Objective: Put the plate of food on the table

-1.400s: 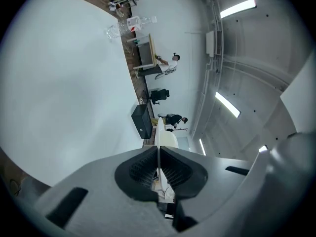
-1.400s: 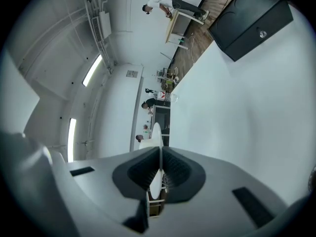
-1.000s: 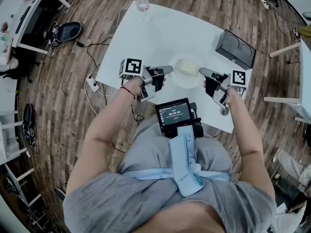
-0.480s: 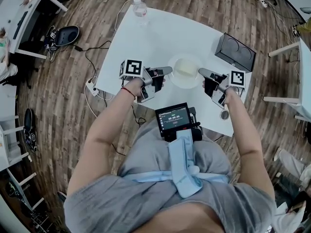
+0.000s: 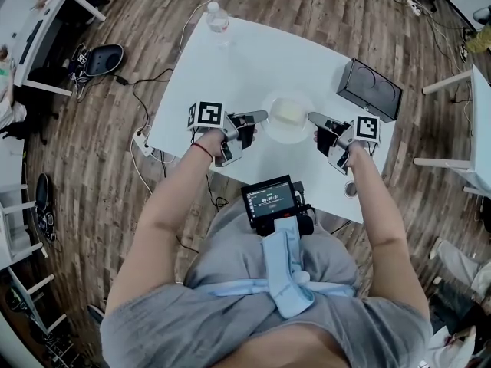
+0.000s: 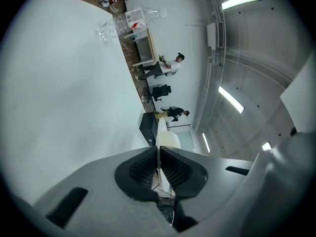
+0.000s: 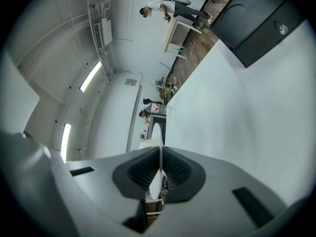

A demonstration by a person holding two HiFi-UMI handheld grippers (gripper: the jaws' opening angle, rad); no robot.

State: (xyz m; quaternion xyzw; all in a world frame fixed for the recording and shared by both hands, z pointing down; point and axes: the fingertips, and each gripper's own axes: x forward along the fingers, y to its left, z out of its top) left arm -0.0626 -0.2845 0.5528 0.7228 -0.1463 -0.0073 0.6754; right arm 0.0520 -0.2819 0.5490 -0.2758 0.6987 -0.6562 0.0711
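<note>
left gripper (image 5: 263, 116): jaws pressed together on the left rim of the plate (image 5: 288, 136); in the left gripper view the thin white rim runs edge-on between the ribbed pads (image 6: 143, 168).
right gripper (image 5: 312, 117): jaws pinching the opposite, right rim; the right gripper view shows the rim edge-on between its pads (image 7: 174, 171).
plate: level between the two grippers, over the near-middle of the table (image 5: 245, 60); whether its base touches the tabletop cannot be told.
food (image 5: 285, 111): a pale block in the middle of the plate, well inside the rim.
near edge: just behind the gripper bodies, toward the person; the screen device (image 5: 268, 200) at the waist sits beside it.
open room: a broad bare stretch of white tabletop beyond the plate and to its left, reaching the far edge.
black box (image 5: 370, 89): at the far right corner, close to the right edge, near the right gripper but apart from the plate.
bottle (image 5: 218, 18): clear, upright at the far left corner, well apart from the plate.
small round object (image 5: 350, 189): by the near right edge, just beside the right forearm.
floor (image 5: 100, 175): wood planks, with cables (image 5: 142, 90) off the table's left edge.
</note>
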